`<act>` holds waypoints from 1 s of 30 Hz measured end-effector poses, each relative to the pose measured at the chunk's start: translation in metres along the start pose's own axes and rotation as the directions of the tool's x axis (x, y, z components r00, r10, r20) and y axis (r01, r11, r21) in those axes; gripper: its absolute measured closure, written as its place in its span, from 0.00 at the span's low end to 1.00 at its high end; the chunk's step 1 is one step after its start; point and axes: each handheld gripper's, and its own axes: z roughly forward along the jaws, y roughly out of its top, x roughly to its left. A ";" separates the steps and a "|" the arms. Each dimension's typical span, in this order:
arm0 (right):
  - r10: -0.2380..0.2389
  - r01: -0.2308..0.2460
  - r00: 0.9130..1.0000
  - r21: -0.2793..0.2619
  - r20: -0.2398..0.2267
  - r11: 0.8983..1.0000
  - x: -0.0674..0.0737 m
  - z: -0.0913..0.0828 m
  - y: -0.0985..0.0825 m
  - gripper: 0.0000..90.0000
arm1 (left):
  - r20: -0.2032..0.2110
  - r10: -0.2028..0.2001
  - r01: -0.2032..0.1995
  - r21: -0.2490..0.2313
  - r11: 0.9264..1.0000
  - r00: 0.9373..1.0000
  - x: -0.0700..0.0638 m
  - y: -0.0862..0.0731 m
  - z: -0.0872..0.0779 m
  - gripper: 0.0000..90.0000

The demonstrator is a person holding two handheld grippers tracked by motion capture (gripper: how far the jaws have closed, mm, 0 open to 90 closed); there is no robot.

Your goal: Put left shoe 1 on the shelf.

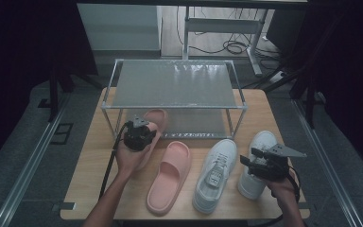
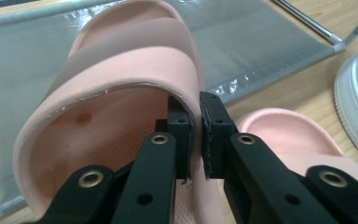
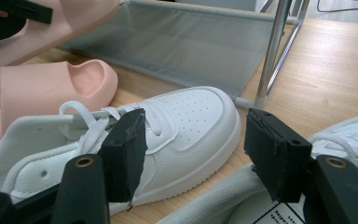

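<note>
Your left claw (image 2: 193, 135) is clamped on the side wall of the pink slipper (image 2: 121, 84): one pad sits inside the shoe, the other outside, with only the thin rim between them. In the high view your left hand (image 1: 130, 158) has the slipper (image 1: 155, 124) raised and tilted, its toe reaching in at the front edge of the shoe rack's lower shelf (image 1: 194, 124), beside the rack's front-left post (image 1: 108, 118). The grey fabric of that shelf lies open beyond the toe, with the top shelf (image 1: 175, 85) overhead as the limit above.

The second pink slipper (image 1: 170, 176) lies flat on the tabletop (image 1: 94, 179) just right of your left hand, close to it. Next come the two white sneakers (image 1: 216, 174), side by side.

Your right claw (image 3: 191, 154) stands wide apart with nothing between the pads, held low over the right-hand sneaker (image 1: 255, 165), near the tabletop's right edge.
</note>
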 end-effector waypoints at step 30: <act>-0.005 0.005 1.000 -0.019 -0.009 1.000 -0.002 -0.004 0.000 0.43 | -0.113 0.011 -0.011 0.005 1.000 0.993 -0.008 0.016 0.056 0.92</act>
